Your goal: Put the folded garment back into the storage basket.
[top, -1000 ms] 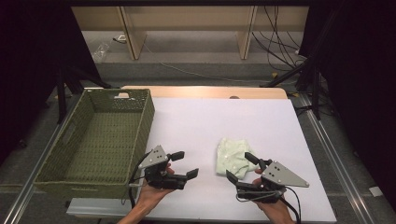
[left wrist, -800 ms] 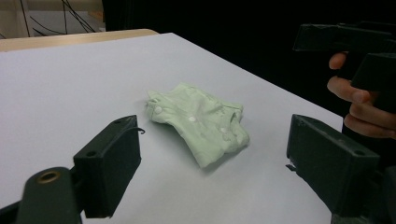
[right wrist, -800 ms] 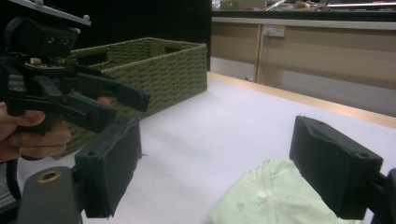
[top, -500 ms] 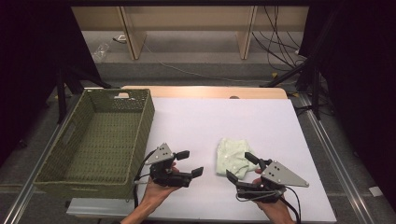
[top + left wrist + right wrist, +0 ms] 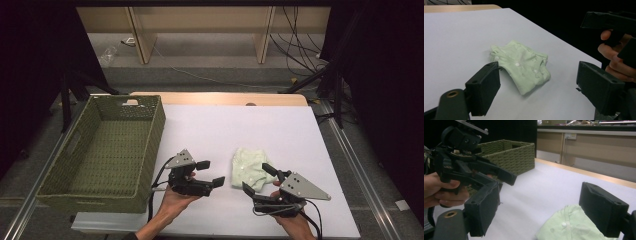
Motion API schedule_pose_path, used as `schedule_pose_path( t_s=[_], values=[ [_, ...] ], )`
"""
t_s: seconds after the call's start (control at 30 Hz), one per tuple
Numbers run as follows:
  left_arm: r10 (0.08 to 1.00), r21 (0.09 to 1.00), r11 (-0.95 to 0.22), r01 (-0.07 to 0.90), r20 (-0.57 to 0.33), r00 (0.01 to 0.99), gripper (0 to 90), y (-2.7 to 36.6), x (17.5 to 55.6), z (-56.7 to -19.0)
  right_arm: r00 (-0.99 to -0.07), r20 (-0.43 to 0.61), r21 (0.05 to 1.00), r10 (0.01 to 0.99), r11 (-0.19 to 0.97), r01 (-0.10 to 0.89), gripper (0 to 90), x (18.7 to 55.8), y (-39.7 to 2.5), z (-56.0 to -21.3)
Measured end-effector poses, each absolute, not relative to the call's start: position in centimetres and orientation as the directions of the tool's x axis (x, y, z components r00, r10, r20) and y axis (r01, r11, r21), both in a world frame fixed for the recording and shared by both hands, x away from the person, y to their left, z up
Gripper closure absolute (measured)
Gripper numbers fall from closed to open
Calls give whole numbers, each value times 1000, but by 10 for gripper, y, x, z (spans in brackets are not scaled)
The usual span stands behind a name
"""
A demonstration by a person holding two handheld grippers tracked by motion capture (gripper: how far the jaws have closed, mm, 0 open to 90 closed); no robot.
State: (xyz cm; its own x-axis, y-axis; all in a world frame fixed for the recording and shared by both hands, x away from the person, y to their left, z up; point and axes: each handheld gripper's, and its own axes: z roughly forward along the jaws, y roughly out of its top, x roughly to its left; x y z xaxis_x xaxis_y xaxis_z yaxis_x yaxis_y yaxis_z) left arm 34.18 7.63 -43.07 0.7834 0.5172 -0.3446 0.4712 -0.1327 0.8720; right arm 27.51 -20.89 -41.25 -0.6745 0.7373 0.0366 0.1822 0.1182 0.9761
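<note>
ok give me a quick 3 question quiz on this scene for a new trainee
1. True or false: the pale green garment lies inside the woven basket.
2. Which gripper is nearer the basket: A) left gripper B) right gripper?
3. Fill in: both grippers' jaws are ____.

Key: 1. False, it lies on the white table, between the grippers. 2. A. 3. Open.
</note>
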Motion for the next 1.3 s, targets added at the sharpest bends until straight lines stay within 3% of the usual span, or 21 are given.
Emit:
schedule_pose_path(
  t_s=[0.5,0.97,1.3],
  values=[
    [535,826,-186,532,-368,760,184,58,358,-439,-673,37,976,739,118,183,178,275,-210,-412],
    [516,774,-158,612,-464,720,186,50,373,-444,-673,37,976,739,117,182,179,275,-209,-412],
    [527,683,-122,720,-570,630,192,44,387,-450,-672,39,976,739,115,183,180,275,-209,-412]
  ],
)
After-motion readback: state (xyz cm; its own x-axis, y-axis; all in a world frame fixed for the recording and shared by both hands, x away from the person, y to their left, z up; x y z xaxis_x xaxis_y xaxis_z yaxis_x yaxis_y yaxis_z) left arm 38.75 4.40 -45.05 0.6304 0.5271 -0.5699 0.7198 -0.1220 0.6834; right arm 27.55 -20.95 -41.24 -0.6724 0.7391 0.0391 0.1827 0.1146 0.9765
